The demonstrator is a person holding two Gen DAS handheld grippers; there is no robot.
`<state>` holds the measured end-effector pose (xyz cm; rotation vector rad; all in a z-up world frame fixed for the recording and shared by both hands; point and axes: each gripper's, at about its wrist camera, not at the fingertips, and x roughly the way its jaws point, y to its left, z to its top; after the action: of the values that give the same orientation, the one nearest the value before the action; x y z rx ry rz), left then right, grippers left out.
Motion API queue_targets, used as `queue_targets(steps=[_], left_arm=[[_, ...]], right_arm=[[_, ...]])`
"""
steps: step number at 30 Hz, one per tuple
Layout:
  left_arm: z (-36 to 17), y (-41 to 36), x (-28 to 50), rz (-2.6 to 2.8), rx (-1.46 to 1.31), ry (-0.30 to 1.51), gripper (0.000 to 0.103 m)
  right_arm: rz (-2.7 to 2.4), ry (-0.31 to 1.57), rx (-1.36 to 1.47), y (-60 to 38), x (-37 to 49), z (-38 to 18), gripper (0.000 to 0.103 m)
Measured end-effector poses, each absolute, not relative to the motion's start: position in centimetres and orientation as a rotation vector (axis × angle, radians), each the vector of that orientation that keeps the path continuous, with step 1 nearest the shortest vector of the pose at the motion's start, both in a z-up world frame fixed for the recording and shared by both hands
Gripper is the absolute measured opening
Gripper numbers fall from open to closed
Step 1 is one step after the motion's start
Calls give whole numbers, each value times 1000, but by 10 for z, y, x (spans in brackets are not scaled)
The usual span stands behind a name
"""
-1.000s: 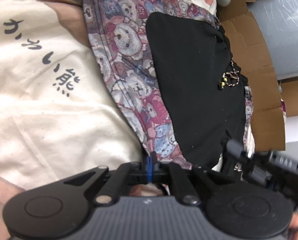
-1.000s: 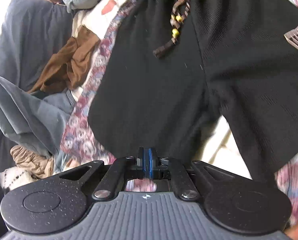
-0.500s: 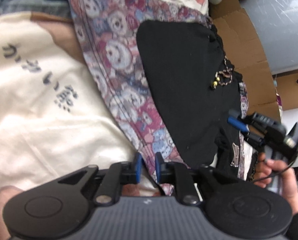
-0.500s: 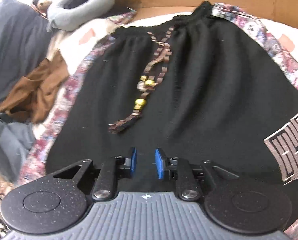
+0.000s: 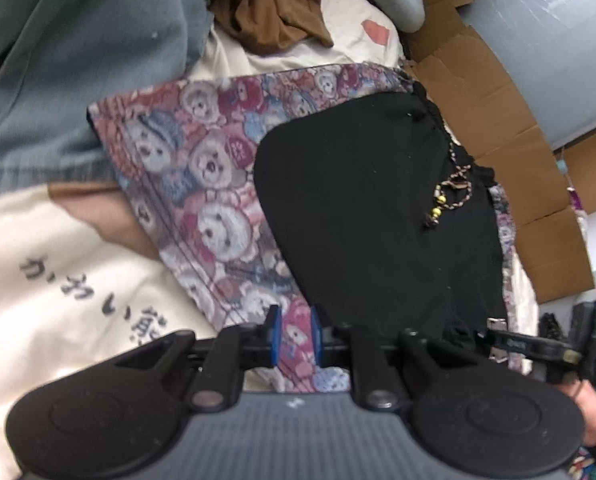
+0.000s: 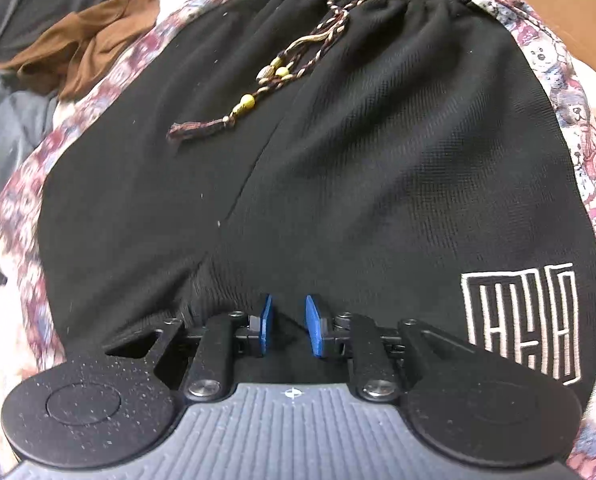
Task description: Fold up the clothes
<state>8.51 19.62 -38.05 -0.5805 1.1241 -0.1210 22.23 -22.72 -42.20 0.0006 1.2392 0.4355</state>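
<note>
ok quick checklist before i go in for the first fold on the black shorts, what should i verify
1. Black shorts lie spread flat on the bear-print cloth: ok.
2. Left gripper open, nothing between the fingers: ok.
3. Right gripper open over the shorts' lower edge: ok.
4. Beaded drawstring lies loose on the front and may bunch inside a fold: not ok.
5. Brown garment lies apart from the shorts: ok.
6. Underside of the shorts free of wrinkles: cannot tell.
</note>
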Motion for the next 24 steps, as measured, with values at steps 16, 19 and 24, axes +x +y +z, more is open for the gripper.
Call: queue_targets(steps=[16,19,24], left_arm=[[-341,177,157,-85,-294,1117,22],[-341,175,170,-72,-258,1123,22],[-345,169,192,-53,-214,1131,23]], right_arm=[[292,1085,-57,-368,179,-396,31],[263,1048,-60,-392,159,-401,36],[209,1041,-51,-417,143,-422,35]])
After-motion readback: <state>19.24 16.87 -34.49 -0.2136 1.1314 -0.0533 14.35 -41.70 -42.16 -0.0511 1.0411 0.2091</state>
